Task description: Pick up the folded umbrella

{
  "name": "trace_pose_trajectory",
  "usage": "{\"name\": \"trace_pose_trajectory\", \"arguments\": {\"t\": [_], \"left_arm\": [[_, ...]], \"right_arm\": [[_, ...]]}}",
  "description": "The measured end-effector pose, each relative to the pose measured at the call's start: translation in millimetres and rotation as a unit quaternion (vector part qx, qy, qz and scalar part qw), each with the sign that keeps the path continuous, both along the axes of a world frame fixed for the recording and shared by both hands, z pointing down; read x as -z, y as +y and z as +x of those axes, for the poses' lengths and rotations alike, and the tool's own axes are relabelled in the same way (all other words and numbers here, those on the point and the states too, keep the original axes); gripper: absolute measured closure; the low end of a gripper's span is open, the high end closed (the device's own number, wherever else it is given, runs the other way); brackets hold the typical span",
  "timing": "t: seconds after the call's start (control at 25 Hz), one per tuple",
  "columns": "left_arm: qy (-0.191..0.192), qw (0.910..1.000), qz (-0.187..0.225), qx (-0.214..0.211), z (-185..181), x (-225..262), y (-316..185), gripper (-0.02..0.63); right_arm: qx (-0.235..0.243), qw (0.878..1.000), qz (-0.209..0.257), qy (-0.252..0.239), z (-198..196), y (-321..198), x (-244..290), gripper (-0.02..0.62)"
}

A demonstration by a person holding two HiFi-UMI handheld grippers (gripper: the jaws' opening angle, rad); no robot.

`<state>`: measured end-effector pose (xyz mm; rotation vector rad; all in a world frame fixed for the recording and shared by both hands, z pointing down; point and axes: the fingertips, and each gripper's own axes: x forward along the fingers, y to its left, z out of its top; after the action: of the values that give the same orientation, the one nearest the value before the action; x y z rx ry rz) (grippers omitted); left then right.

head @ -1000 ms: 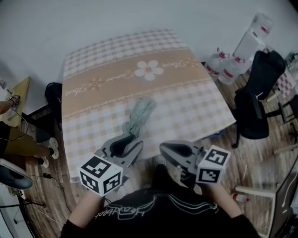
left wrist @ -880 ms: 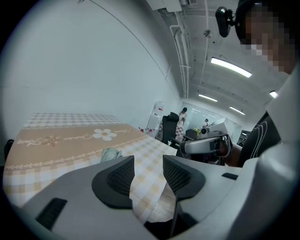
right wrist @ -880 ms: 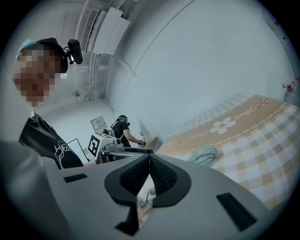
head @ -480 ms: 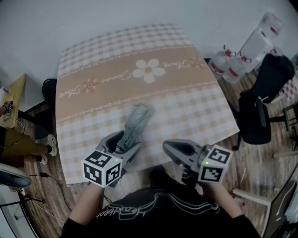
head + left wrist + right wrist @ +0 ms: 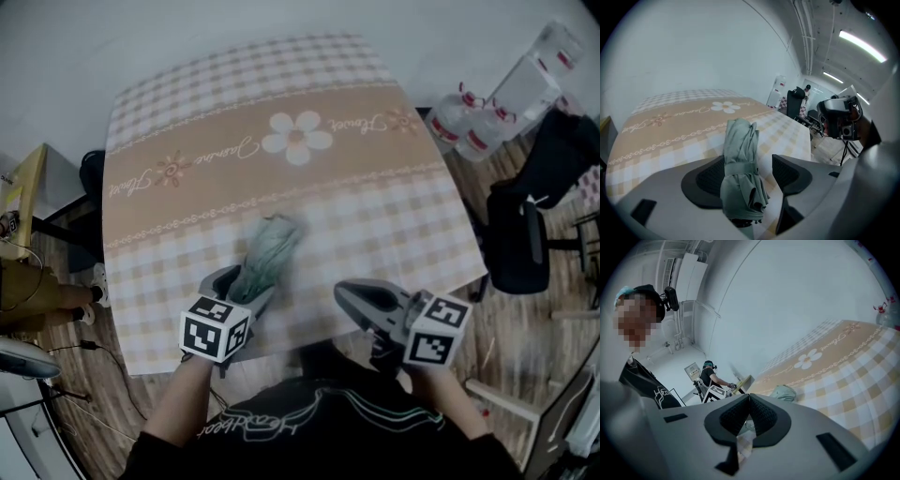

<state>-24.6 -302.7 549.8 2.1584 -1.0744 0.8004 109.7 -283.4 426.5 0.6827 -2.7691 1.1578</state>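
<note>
The folded grey-green umbrella (image 5: 267, 251) lies on the checked tablecloth (image 5: 375, 187), near the front edge, its length running away from me. My left gripper (image 5: 246, 284) points steeply down at its near end. In the left gripper view the umbrella (image 5: 740, 164), bound by its strap, lies between the two jaws of that gripper (image 5: 749, 159); the jaws are opening and a gap shows beside the right pad. My right gripper (image 5: 349, 291) hovers off the table's front edge, shut and empty (image 5: 749, 397), with the umbrella (image 5: 783, 393) off to its left.
A black office chair (image 5: 525, 234) and large water bottles (image 5: 478, 122) stand right of the table. A seated person (image 5: 28, 281) and a small wooden table (image 5: 19, 187) are at the left. The floor is wood planks.
My left gripper has come forward and down over the umbrella's near end, and its jaws have spread around it. The right gripper has shifted slightly near the table's front edge.
</note>
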Motion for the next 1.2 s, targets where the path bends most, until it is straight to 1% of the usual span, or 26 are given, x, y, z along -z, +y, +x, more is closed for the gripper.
{"name": "trace_pose_trajectory", "arguments": {"t": [0.24, 0.36, 0.52, 0.68, 0.84, 0.96, 1.08, 1.2], "left_arm": [[-0.035, 0.9991, -0.024, -0.005, -2.5, -30.7, -1.5, 0.302], [-0.057, 0.9979, -0.026, -0.012, -4.0, -41.1, -2.5, 0.302], [-0.067, 0.9971, -0.032, -0.016, -3.4, -47.5, -4.8, 0.302], [-0.072, 0.9955, -0.057, -0.021, -3.2, -55.1, -4.4, 0.302], [-0.09, 0.9918, -0.088, -0.021, -1.1, -66.3, -4.7, 0.302], [-0.102, 0.9904, -0.09, -0.02, -1.7, -68.1, -6.4, 0.302], [-0.105, 0.9905, -0.087, -0.018, -3.8, -68.1, -5.9, 0.304], [-0.106, 0.9913, -0.077, -0.014, -4.5, -67.6, -6.7, 0.327]], "right_arm": [[0.0, 1.0, -0.017, -0.017, -0.1, -11.9, -7.3, 0.583], [0.0, 1.0, -0.021, -0.018, 0.8, -14.0, -12.0, 0.583], [-0.003, 0.999, -0.029, -0.018, 5.9, -16.3, -20.0, 0.583], [-0.006, 0.999, -0.037, -0.02, 9.1, -18.9, -26.0, 0.583], [-0.003, 0.999, -0.041, -0.025, 8.1, -22.8, -29.2, 0.583], [0.0, 0.999, -0.044, -0.028, 6.8, -26.7, -31.7, 0.583], [0.001, 0.998, -0.05, -0.029, 7.5, -30.6, -37.5, 0.583], [0.003, 0.998, -0.058, -0.03, 7.9, -36.1, -43.9, 0.583]]}}
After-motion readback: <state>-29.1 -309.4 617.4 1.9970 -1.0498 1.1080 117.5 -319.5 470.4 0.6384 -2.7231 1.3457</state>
